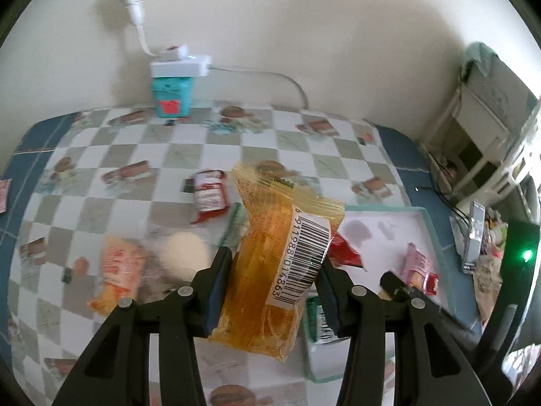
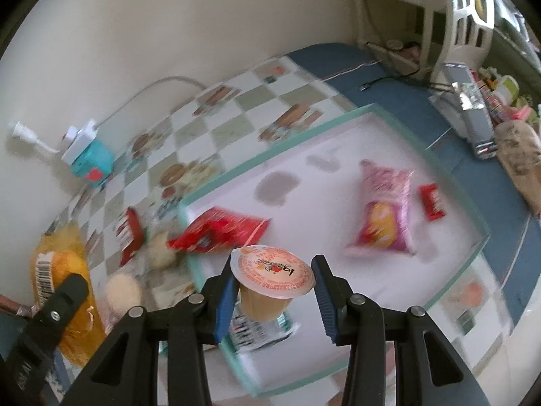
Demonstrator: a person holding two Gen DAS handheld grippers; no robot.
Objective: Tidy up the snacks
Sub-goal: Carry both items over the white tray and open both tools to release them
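A: The tablecloth [image 1: 189,155] is a check of white and grey-green squares with brown burger prints and a blue border at the frame's edges.

B: And the packet in the middle of the left wrist view?

A: The packet [image 1: 270,270] is see-through orange-yellow, with a white label of black bars. Left of it lies a red and white sachet [image 1: 208,196].

B: The tray?

A: The tray [image 2: 270,155] has a white floor with grey blotches and a pale teal rim. At centre right in it sits a pink bag [image 2: 385,209] with a yellow patch, and a red wrapper [image 2: 219,233] at its left edge.

B: The cup at lower centre?

A: The jelly cup [image 2: 270,270] is pale yellow, its lid white with orange print.
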